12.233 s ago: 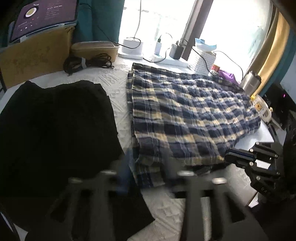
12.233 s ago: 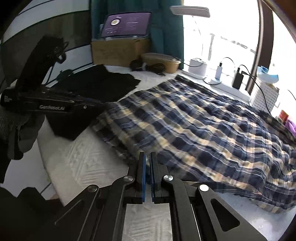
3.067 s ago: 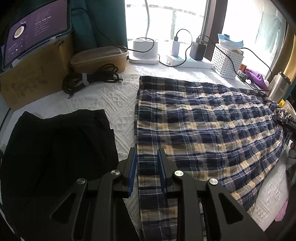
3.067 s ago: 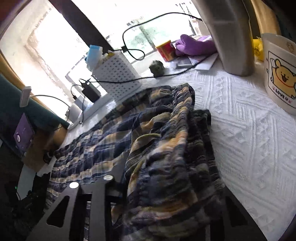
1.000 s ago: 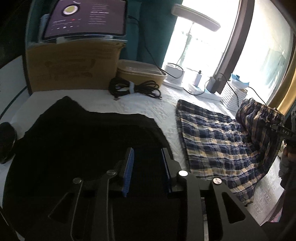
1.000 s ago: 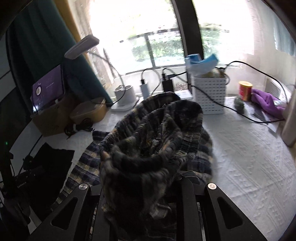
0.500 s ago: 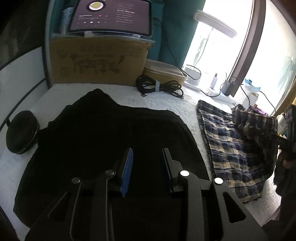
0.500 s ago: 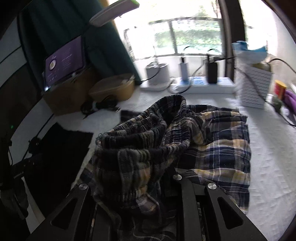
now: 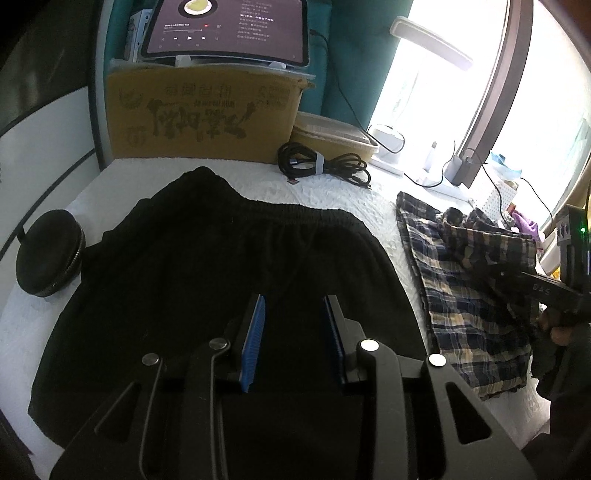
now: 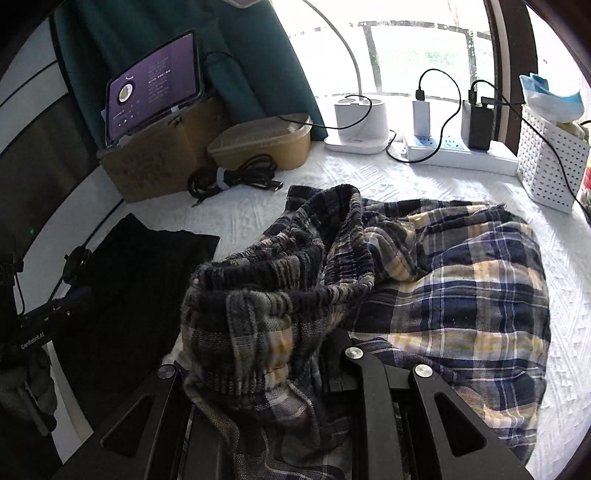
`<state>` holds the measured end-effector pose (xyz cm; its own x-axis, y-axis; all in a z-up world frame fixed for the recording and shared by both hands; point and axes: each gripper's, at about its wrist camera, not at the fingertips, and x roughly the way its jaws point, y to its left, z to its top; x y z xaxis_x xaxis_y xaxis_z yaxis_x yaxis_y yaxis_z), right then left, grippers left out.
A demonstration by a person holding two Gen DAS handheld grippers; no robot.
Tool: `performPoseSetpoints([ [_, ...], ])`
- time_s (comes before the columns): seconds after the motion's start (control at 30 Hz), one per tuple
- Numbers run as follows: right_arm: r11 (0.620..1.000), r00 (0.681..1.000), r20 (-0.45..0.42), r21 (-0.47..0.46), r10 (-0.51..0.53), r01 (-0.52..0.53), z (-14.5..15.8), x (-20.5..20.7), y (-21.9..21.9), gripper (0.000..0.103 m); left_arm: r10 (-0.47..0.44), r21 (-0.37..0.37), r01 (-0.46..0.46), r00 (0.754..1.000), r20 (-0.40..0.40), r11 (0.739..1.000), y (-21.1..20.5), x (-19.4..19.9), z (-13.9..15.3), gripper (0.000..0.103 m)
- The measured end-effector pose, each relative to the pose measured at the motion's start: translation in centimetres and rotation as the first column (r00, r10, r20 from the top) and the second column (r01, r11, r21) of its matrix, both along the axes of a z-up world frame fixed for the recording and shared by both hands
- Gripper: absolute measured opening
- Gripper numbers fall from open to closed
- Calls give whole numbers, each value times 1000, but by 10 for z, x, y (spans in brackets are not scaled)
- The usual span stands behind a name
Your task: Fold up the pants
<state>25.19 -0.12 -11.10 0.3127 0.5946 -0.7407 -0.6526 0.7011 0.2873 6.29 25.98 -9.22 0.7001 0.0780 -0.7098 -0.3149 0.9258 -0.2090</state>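
Note:
The blue and yellow plaid pants [image 10: 461, 280] lie on the white bedspread [image 10: 369, 177], with their elastic waistband end [image 10: 277, 288] lifted and folded over towards the leg end. My right gripper [image 10: 291, 354] is shut on that waistband, which drapes over and hides its fingertips. In the left wrist view the plaid pants [image 9: 465, 280] are at the right, with the right gripper [image 9: 535, 288] holding them. My left gripper [image 9: 293, 325] is open and empty, hovering over black shorts [image 9: 221, 266] spread flat at the left.
A cardboard box [image 9: 207, 114] with a tablet [image 9: 229, 29] on it stands at the back. Beside it are a lidded container [image 9: 332, 136], coiled black cables [image 9: 325, 166], a power strip [image 10: 458, 151] and a white basket [image 10: 550, 162]. A round black case [image 9: 48, 254] lies at the far left.
My right gripper has carried the waistband further left over the pants' legs and lower. My left gripper has swung left, off the plaid pants and over the black shorts, still open.

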Motion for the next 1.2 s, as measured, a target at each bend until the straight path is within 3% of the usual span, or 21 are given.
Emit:
performPoseSetpoints([
  [0.5,996,997,-4,-54,74,-74,-11,-5,17,20,-5,25,5,1000,-13,1000,-12,2,9,32],
  [0.53,995,996,-8,-53,86,-86,-11,-5,18,26,-7,27,8,1000,-14,1000,-14,3,10,32],
  [0.63,991,992,-9,-14,130,-130,-8,-13,20,67,-18,35,18,1000,-11,999,-21,7,14,32],
  [0.67,989,989,-1,4,148,-148,-5,-17,21,72,-21,38,22,1000,-10,999,-23,8,15,32],
  [0.9,978,979,24,56,201,-203,12,-29,11,72,-57,61,57,998,-13,996,-42,16,22,32],
  [1.2,990,993,70,102,93,-100,33,-13,-48,72,-116,79,117,993,-12,990,-74,39,30,32],
])
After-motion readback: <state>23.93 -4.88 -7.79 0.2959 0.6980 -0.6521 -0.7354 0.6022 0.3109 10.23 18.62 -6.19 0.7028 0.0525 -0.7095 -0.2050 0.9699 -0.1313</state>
